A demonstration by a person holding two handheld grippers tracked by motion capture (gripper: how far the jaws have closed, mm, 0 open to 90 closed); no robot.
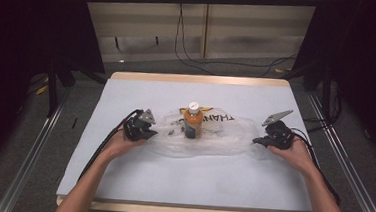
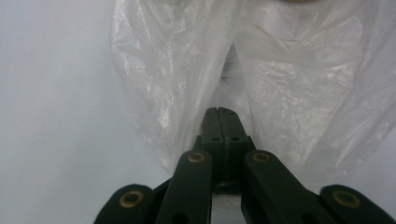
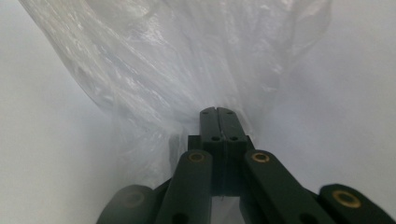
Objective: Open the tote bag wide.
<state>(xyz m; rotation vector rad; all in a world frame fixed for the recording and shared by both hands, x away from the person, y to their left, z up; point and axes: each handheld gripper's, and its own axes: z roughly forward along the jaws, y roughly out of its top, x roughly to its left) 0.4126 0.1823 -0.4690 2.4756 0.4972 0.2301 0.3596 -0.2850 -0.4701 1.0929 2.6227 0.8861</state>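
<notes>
We see the left gripper point(image 2: 218, 111) with fingers point(image 2: 210, 123) pressed together, pinching the edge of the thin clear plastic bag point(image 2: 177, 74). Right gripper point(image 3: 217, 110) likewise has closed fingers point(image 3: 226, 123) clamped on the bag's opposite end. Between them, in the high view, the bag lies flat across the white surface point(image 1: 195, 181) with the orange bottle with a white cap point(image 1: 193, 120) standing upright at its middle. We judge both grips done; whether the bottle is inside or on top we cannot tell, and lifting or spreading remains.

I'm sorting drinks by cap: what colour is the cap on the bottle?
White; the cap tops the orange bottle, seen best in the high view.
</notes>
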